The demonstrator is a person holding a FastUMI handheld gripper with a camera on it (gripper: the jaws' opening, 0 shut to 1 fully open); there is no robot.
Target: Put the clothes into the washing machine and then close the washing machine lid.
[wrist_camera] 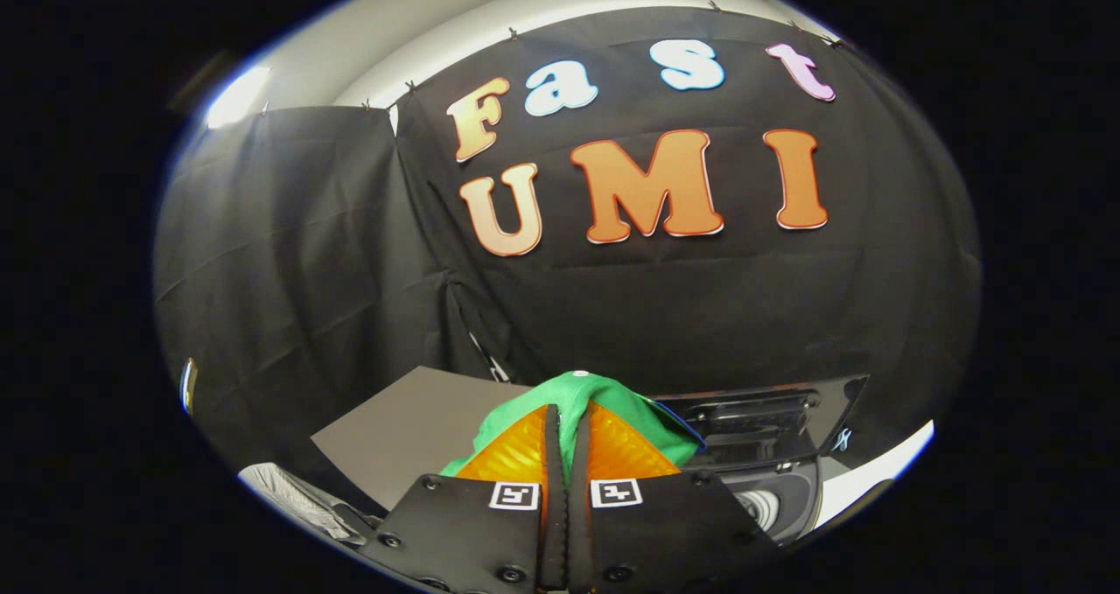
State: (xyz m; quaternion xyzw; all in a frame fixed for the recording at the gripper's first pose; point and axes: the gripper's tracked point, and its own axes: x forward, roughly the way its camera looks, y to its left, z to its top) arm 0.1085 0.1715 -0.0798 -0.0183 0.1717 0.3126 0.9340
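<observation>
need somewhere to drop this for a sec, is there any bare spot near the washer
The gripper is shut on the green garment. Left of it, the flat grey surface lies bare up to the black cloth wall. To the right it is crowded: the raised washing machine lid and the drum opening below it.

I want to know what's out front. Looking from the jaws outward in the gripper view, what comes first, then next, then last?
Gripper, its jaws closed on the green garment → washing machine with its lid up, just beyond → black cloth wall, farthest.
</observation>
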